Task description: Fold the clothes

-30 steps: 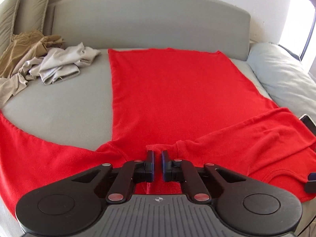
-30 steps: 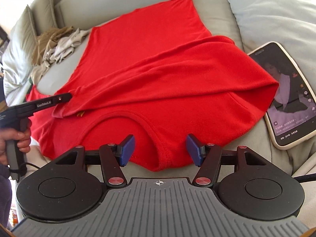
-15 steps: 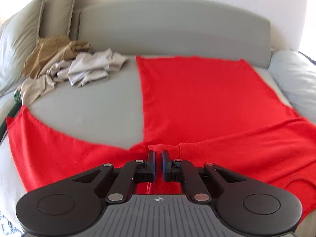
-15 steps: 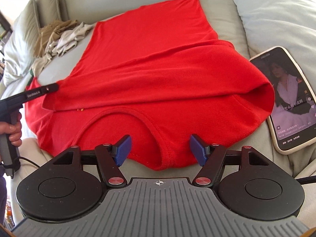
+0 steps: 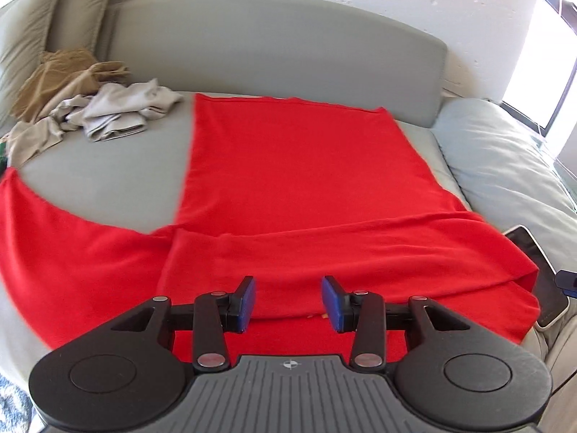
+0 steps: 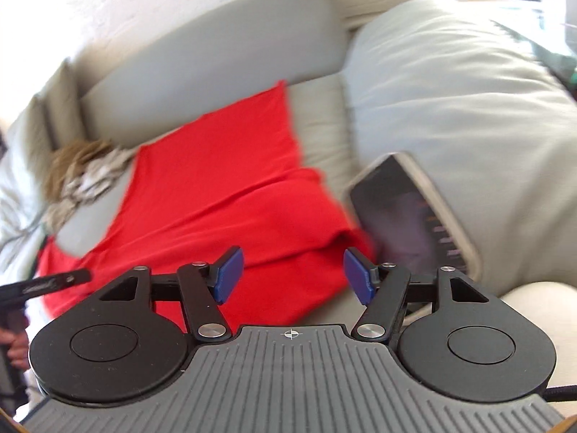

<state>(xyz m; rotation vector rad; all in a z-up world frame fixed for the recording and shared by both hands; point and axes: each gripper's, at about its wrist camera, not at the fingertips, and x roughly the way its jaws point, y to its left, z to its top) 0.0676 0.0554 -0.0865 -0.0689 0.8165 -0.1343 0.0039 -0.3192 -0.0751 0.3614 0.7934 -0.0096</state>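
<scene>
Red knit long-sleeved top (image 5: 295,180) lies spread flat on the grey bed (image 5: 108,184), one sleeve laid across its chest, likely to square it for folding; left gripper (image 5: 287,300) and right gripper (image 6: 293,277) hover released, empty.

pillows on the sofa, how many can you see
3: two upright olive pillows at the far left corner, one large pale pillow at the right end. Others may be hidden.
</scene>
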